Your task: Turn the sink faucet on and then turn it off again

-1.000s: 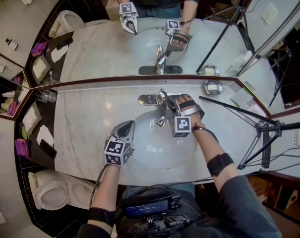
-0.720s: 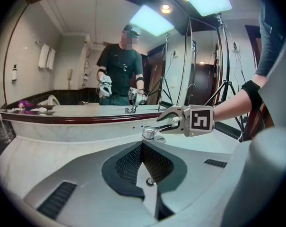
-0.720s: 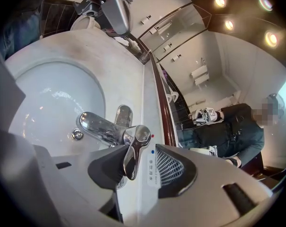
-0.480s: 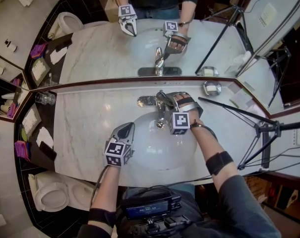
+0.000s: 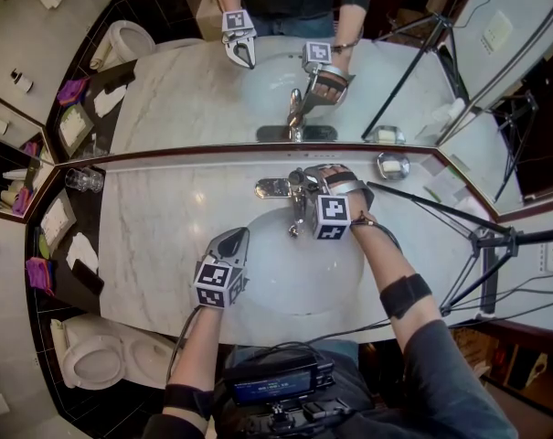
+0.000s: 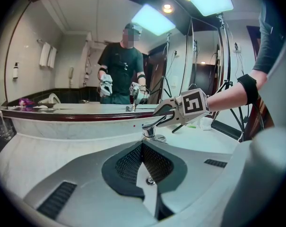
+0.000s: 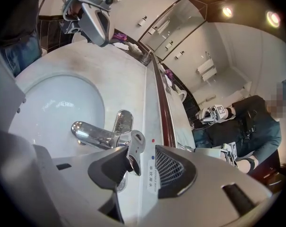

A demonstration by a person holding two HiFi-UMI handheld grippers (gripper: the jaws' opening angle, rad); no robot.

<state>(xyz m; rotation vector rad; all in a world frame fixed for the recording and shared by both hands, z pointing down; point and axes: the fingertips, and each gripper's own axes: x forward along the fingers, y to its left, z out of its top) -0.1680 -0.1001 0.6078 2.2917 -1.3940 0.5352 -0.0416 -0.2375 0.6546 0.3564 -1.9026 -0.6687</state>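
A chrome faucet (image 5: 295, 210) stands at the back of the white sink basin (image 5: 285, 277), its spout (image 7: 93, 135) reaching over the bowl. My right gripper (image 5: 310, 182) is at the faucet's lever (image 7: 134, 148). Its jaws have just been closing, and the lever's tip is between them. The lever lies against one finger (image 7: 112, 169), while a sliver of counter shows before the other pad, so my right gripper (image 7: 140, 162) is open. No water is visible. My left gripper (image 5: 235, 237) is shut and empty over the basin's front-left rim, and its own view (image 6: 143, 148) faces the faucet (image 6: 150, 129).
A wall mirror (image 5: 194, 90) rises right behind the faucet. On the marble counter are a metal soap dish (image 5: 392, 163) at the back right and a glass tumbler (image 5: 84, 179) at the back left. A tripod (image 5: 482, 240) stands at the right, a toilet (image 5: 98, 355) lower left.
My right gripper has shifted a little towards the mirror and up along the faucet lever, rolling slightly. The left gripper has stayed where it was.
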